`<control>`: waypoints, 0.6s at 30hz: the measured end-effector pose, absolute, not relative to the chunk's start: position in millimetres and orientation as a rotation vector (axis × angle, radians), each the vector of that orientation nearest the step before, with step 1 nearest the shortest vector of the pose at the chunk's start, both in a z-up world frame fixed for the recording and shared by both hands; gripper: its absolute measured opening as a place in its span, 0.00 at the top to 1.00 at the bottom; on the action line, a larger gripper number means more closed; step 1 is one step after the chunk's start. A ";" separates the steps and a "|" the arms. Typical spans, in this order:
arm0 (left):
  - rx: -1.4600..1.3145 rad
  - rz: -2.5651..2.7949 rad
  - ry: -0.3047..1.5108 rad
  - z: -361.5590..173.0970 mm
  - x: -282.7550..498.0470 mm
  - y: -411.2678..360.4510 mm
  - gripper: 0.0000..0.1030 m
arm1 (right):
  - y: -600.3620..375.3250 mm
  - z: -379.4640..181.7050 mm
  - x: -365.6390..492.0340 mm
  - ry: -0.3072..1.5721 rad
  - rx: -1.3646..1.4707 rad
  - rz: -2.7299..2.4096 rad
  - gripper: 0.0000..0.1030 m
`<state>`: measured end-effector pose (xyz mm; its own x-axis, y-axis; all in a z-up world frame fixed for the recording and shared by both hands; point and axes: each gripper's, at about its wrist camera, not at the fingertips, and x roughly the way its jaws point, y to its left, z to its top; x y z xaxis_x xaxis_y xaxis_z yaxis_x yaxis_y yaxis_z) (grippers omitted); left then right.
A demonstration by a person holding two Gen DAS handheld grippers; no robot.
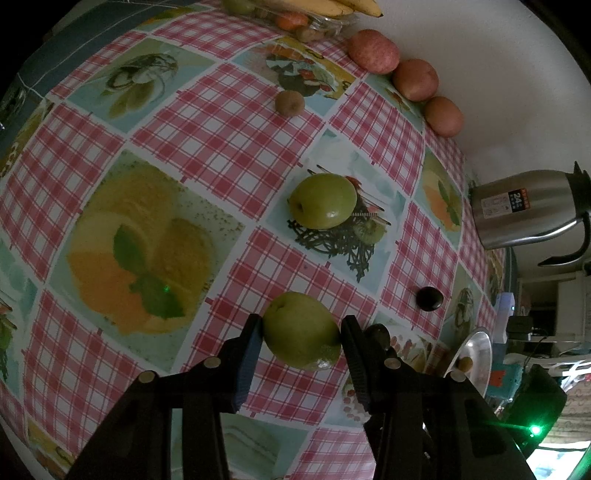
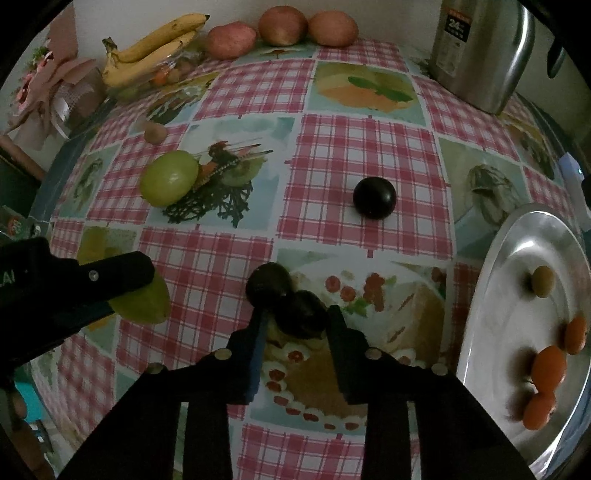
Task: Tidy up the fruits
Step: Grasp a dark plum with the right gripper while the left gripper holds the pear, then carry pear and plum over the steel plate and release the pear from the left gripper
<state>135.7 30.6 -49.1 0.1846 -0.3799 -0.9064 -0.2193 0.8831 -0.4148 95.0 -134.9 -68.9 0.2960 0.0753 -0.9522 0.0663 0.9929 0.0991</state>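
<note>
while gripped, second plum (image 2: 269,284) touching

Premises: a private home, dining or kitchen area. Evidence: a table against a plain wall, covered by a checked oilcloth (image 2: 369,147) printed with food pictures; a steel thermos jug (image 2: 480,51); loose apples (image 2: 282,26) and bananas (image 2: 155,48); a metal plate (image 2: 491,295); cluttered shelving (image 1: 546,317) in the background.

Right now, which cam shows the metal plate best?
Right wrist: the metal plate shows its whole near rim and the small fruits inside. Left wrist sees the plate only edge-on, behind the right finger of the left gripper.
</note>
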 end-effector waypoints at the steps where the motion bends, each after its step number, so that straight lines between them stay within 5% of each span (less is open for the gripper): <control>1: -0.518 -0.120 1.399 -49.1 135.6 30.6 0.55 | -134.5 -69.5 96.0 1.273 0.121 -0.001 0.73; 18: -0.518 -0.147 1.359 -32.3 136.5 31.3 0.55 | -146.1 -41.6 85.8 1.233 0.197 0.011 0.74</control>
<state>136.5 31.3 -32.3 0.2205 -0.3936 -0.8924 -0.1933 0.8792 -0.4356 85.8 -146.1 -41.6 0.3339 0.1153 -0.9355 0.0979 0.9829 0.1561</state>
